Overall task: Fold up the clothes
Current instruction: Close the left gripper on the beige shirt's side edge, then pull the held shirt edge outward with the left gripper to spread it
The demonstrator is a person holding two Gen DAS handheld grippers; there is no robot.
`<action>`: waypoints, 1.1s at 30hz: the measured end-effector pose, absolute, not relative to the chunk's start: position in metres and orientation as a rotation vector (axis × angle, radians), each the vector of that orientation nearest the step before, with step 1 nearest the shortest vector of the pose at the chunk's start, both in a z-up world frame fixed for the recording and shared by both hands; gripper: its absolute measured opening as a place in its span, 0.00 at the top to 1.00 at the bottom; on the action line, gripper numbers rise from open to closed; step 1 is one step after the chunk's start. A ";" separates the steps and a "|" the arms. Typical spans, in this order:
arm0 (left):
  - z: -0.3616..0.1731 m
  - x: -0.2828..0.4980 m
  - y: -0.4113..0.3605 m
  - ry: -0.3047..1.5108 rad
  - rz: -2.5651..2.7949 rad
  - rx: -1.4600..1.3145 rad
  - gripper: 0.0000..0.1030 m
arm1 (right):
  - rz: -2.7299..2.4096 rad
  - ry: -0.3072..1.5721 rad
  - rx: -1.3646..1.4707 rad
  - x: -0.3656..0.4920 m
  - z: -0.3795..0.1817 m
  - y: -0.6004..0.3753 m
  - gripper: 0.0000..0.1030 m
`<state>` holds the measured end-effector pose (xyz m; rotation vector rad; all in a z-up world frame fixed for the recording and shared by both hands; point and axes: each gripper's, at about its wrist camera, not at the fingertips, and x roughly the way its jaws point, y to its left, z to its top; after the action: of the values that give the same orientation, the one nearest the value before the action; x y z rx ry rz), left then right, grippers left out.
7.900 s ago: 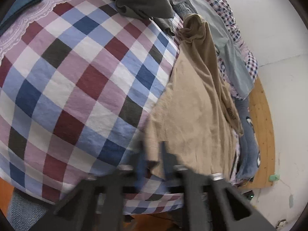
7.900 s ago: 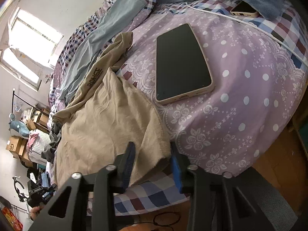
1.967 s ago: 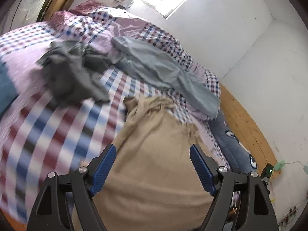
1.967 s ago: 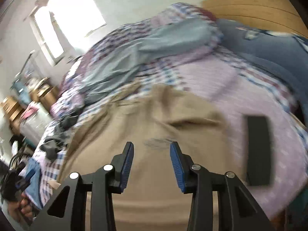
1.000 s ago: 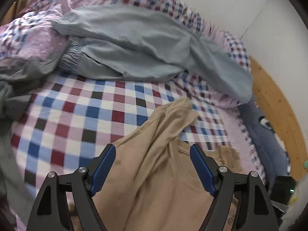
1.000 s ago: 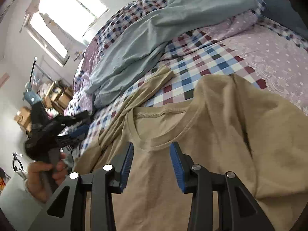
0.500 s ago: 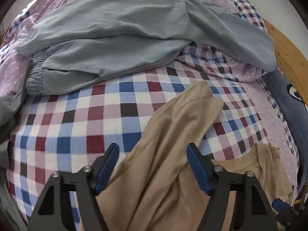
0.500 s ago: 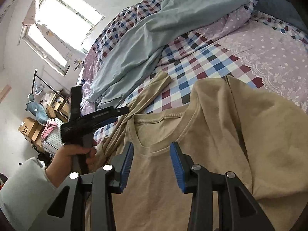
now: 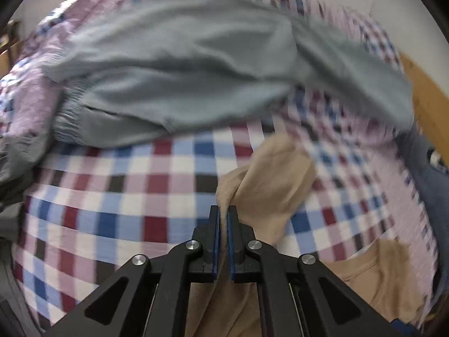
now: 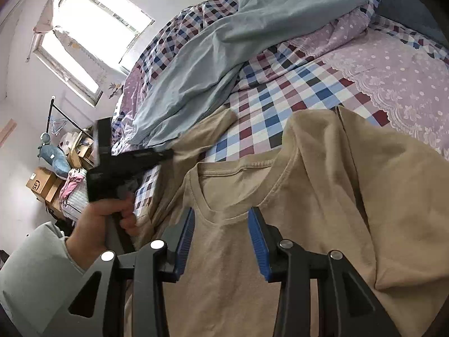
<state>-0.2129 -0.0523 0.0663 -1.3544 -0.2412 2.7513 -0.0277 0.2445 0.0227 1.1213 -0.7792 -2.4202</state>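
Tan cotton T-shirt [image 10: 294, 224]: spread collar-up on the checked bedspread [image 9: 126, 196]. Left gripper [image 9: 221, 219], wide open half a second ago, now has its jaws pinched on the shirt's sleeve [image 9: 269, 179]; likely a sleeve fold inward. Right gripper [image 10: 221, 233] hovers over the collar [image 10: 233, 193], jaws wide, empty. Grey-blue trousers [image 9: 196, 64] beyond.
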 end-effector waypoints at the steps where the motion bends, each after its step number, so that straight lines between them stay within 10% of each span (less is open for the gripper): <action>1: 0.073 -0.209 -0.060 -0.269 2.772 -1.329 0.96 | -2.422 -0.775 1.119 -0.028 0.023 0.244 0.58; 18: 0.202 -0.089 -0.298 -0.739 3.243 -0.932 0.97 | -2.421 -0.734 1.126 -0.027 0.023 0.240 0.58; 29: 0.195 0.001 -0.391 -1.066 3.450 -0.861 0.97 | -2.431 -0.688 1.155 -0.029 0.018 0.235 0.58; 33: 0.146 -0.013 -0.414 -1.195 3.253 -1.146 0.71 | -2.432 -0.663 1.165 -0.029 0.016 0.231 0.58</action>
<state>-0.0129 -0.4139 0.1458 -1.1463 -1.1954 3.2532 -0.0291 0.2313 0.0161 1.1648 -0.6634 -2.4321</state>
